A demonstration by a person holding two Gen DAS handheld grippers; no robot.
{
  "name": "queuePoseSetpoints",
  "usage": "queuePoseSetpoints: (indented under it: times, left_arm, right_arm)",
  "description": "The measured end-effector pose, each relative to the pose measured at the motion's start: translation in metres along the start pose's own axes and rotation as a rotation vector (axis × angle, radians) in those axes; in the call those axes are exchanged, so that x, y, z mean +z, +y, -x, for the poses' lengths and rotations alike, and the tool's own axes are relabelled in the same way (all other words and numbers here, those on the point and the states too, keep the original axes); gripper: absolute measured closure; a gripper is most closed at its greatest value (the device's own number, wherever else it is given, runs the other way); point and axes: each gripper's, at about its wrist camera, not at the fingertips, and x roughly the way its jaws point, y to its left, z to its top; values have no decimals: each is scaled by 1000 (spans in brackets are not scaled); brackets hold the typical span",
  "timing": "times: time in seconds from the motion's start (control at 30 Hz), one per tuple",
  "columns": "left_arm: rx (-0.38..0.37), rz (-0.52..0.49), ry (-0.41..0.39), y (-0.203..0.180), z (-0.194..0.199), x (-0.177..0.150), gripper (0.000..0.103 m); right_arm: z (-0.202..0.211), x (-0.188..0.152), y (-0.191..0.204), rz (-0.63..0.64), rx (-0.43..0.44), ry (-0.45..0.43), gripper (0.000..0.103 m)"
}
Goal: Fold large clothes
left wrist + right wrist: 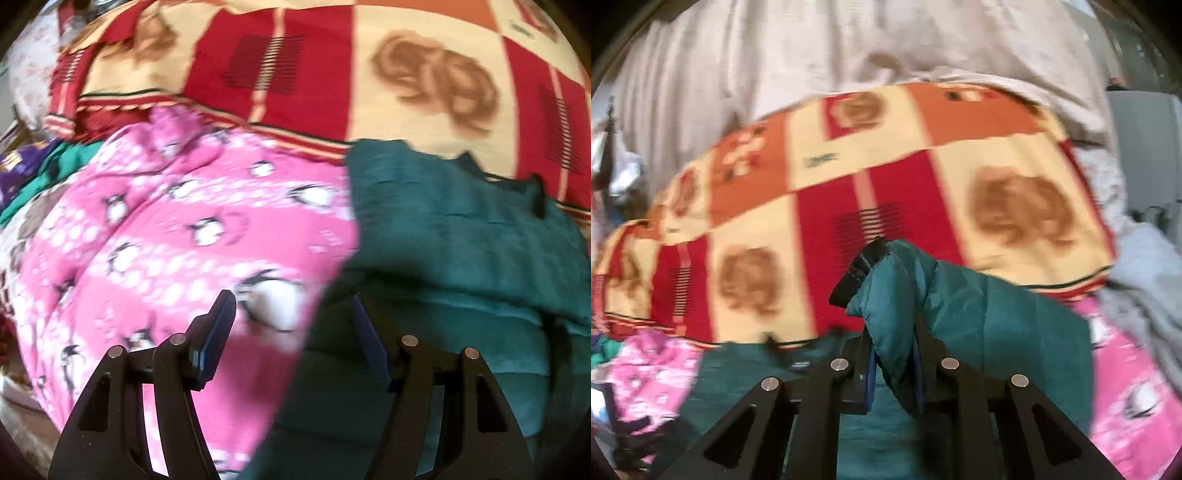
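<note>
Two claws, two very different jobs over the bed. From my right wrist, my right gripper [894,373] is clenched on a bunched fold of the teal garment [979,325], its pads pressed against the cloth from both sides, with a black trim edge [858,271] of that garment poking up past the fingertips. The lifted fold hangs in front of the red, cream and orange patterned blanket [960,177], and only this view takes in the pale curtain-like fabric [775,55] behind the bed and a grey cloth [1145,280] at the right edge.

From my left wrist, my left gripper [291,332] is spread apart with nothing between its pads, hovering over the seam where the pink penguin-print fleece [184,229] meets the teal garment [461,229]. Only here does the garment show lying spread flat across the bed, on the fleece's right side, with the patterned blanket [369,55] beyond it. A heap of purple and green clothing [33,166] sits at the far left edge. Both views are blurred.
</note>
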Motion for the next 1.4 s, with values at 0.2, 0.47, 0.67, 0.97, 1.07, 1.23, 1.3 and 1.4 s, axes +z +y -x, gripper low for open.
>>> queuePoseSetpoints:
  times: [0.2, 0.47, 0.67, 0.97, 1.07, 1.23, 1.3, 1.4]
  left_arm:
    - [112, 15, 26, 33, -8, -4, 38]
    - [35, 130, 45, 67, -12, -2, 38]
    - [-87, 167, 46, 61, -8, 2, 38]
    - [-305, -8, -42, -16, 4, -2, 38]
    - [-393, -103, -115, -48, 11, 8, 38]
    - [-547, -126, -76, -91, -8, 30, 38]
    - [-527, -146, -45, -102, -22, 30, 40]
    - [-596, -117, 6, -106, -34, 29, 80]
  right_arm:
    - [-30, -26, 114, 110, 150, 77, 88]
    - [-108, -86, 217, 182, 295, 289, 88]
    - [-126, -120, 222, 210, 337, 470, 52]
    - [-41, -95, 123, 373, 90, 376, 48]
    - [-22, -79, 48, 268, -76, 272, 48]
    - [-30, -80, -65, -168, -41, 299, 48]
    - [-34, -82, -87, -219, -37, 304, 48]
    - [-44, -83, -93, -213, -42, 313, 48]
